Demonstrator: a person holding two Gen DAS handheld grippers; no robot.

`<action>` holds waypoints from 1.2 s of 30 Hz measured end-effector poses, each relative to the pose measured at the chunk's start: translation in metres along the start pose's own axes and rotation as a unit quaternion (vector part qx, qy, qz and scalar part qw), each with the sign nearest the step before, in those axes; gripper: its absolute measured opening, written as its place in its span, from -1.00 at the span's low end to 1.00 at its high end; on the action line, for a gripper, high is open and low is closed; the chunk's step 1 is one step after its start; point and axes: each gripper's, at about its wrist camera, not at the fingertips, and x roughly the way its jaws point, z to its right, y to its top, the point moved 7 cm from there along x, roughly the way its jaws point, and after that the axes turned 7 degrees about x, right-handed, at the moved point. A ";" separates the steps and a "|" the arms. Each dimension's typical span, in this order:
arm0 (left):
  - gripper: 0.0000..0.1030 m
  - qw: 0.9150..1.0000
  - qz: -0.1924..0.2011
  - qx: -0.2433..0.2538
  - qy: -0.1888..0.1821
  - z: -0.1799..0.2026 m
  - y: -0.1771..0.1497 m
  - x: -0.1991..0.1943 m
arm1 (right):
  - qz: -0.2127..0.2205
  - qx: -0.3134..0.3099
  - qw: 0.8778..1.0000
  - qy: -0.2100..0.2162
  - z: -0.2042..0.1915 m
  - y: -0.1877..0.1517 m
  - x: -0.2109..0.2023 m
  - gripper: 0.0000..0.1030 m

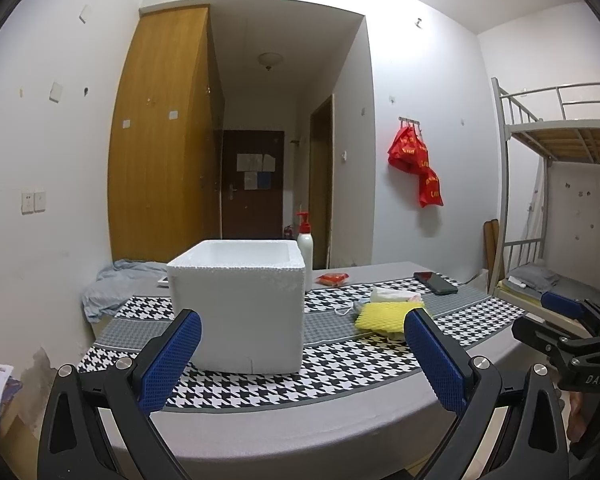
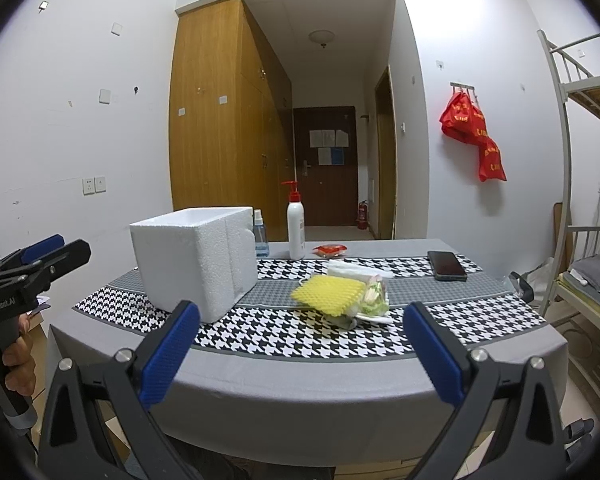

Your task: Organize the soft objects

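A white foam box [image 1: 240, 304] stands open-topped on the table, also in the right wrist view [image 2: 198, 258]. Right of it lies a small pile of soft things: a yellow foam net [image 1: 386, 314] [image 2: 327, 288] on top, white tissue or cloth [image 2: 356, 270] and a pale crumpled bag [image 2: 374, 300] beneath. My left gripper [image 1: 302, 356] is open and empty, held before the box at the table's near edge. My right gripper [image 2: 302, 354] is open and empty, held before the pile. Each gripper shows at the edge of the other's view: the right one [image 1: 572, 328], the left one [image 2: 40, 264].
The table [image 2: 300, 380] has a grey cloth with houndstooth bands. A black phone [image 2: 446, 266] lies at the right. A white pump bottle [image 2: 295, 226], a small blue spray bottle [image 2: 261, 234] and a red packet [image 2: 331, 250] stand behind. A crumpled blue cloth [image 1: 112, 288] lies far left. A bunk bed [image 2: 588, 184] stands right.
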 end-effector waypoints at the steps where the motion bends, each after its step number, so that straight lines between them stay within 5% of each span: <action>1: 0.97 1.000 0.000 0.000 0.000 0.000 -0.001 0.000 | 0.000 0.000 1.000 0.000 0.000 0.000 0.000 0.99; 36: 0.97 0.999 -0.028 0.012 -0.044 0.025 0.014 0.055 | -0.024 0.007 1.000 -0.012 0.027 0.016 0.037 0.99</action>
